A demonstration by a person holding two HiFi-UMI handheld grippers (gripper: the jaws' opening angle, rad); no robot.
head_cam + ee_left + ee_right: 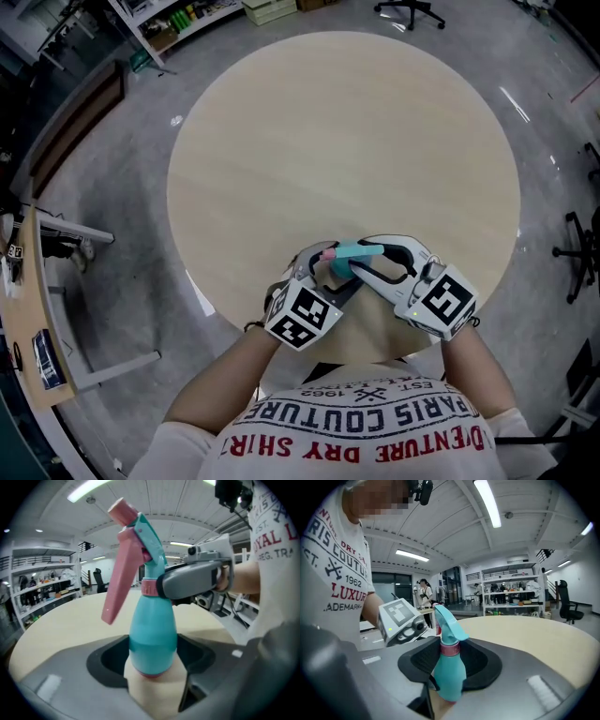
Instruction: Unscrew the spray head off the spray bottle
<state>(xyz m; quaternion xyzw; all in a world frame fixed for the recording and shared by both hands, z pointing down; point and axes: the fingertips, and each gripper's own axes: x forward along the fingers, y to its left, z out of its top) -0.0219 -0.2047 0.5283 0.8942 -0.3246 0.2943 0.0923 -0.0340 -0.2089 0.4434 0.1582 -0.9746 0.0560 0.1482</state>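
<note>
A teal spray bottle (354, 253) with a pink trigger is held over the near edge of the round table (337, 141), between both grippers. My left gripper (152, 663) is shut on the bottle's teal body (152, 630), which stands upright between its jaws. The spray head (140, 541) points left, its pink trigger hanging down. My right gripper (449, 667) is closed around the pink collar (450, 649) just under the head; one of its grey fingers (192, 578) lies against that collar. The left gripper's marker cube (398, 613) shows just behind the bottle.
The beige table top stretches away beyond the grippers. A wooden bench (42, 347) stands at the left on the grey floor. Shelving (178, 23) lines the far wall and office chairs (411, 11) stand behind the table and at the right (581, 258).
</note>
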